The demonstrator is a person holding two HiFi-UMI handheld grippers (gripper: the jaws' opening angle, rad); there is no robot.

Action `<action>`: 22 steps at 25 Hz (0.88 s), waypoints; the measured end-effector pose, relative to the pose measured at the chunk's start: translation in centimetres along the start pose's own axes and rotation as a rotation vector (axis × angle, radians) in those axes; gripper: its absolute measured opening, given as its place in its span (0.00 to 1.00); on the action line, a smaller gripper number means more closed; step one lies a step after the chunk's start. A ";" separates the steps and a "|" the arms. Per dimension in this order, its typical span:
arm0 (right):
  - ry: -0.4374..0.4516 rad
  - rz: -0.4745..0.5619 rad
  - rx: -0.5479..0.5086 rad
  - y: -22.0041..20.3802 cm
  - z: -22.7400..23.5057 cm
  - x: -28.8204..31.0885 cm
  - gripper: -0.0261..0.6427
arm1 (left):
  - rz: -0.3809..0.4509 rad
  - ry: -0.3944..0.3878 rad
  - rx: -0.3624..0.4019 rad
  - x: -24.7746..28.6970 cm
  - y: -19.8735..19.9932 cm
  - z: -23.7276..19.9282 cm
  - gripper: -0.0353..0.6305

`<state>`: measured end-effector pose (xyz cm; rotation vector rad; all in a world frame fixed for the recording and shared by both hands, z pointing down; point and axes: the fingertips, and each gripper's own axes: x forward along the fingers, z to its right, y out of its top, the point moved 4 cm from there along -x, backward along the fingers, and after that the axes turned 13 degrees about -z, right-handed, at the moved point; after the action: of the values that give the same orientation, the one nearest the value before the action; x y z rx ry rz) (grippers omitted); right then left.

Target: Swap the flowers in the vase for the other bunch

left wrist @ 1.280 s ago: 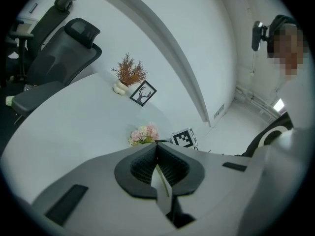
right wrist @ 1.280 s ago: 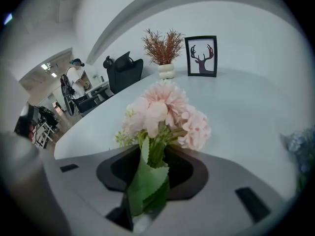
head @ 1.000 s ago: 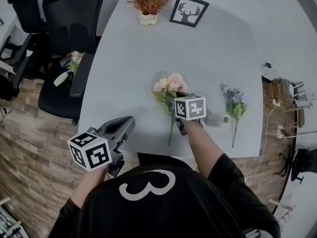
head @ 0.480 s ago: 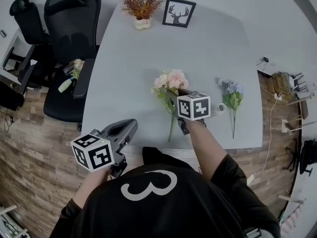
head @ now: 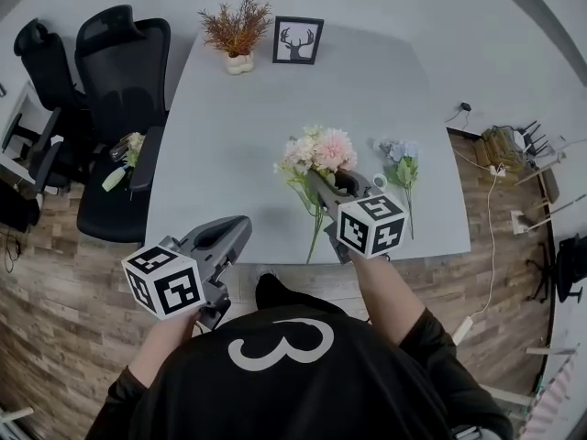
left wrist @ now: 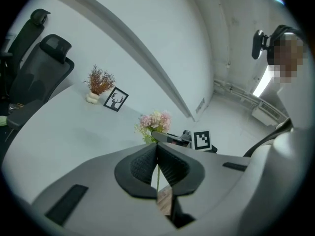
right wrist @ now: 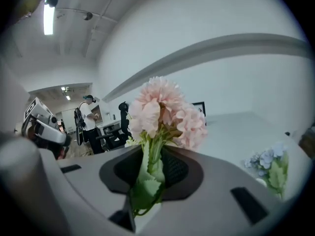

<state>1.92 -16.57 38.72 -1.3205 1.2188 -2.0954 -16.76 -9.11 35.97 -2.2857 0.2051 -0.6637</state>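
My right gripper (head: 318,184) is shut on the green stems of the pink bunch (head: 316,149) and holds it above the grey table (head: 238,154). The blooms point away from me and the stem ends hang below the jaws. In the right gripper view the stems and leaves sit pinched between the pads (right wrist: 173,168), with the pink bunch (right wrist: 165,112) just beyond. The blue bunch (head: 399,165) lies on the table to the right, and also shows as the blue bunch (right wrist: 269,163). The vase is almost wholly hidden behind my right gripper. My left gripper (head: 240,225) hangs shut and empty off the table's near edge.
A dried plant in a white pot (head: 237,30) and a framed deer picture (head: 296,40) stand at the table's far end. Black office chairs (head: 115,71) stand to the left, one with a small bunch (head: 124,149) on its armrest. Cables and clutter (head: 504,145) lie on the floor at right.
The right gripper has lifted the pink bunch off the table and tilted it up. The vase, seen beside it earlier, is now covered by the gripper. The left gripper has risen slightly.
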 end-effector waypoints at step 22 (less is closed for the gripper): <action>-0.193 0.389 -0.167 1.5 -0.2 -18.9 0.19 | -0.005 -0.178 0.157 4.2 1.5 8.6 0.07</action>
<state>10.78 -4.33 27.31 -1.2041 1.4536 -1.5892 -8.65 -6.29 31.48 -2.1801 0.0599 -0.4581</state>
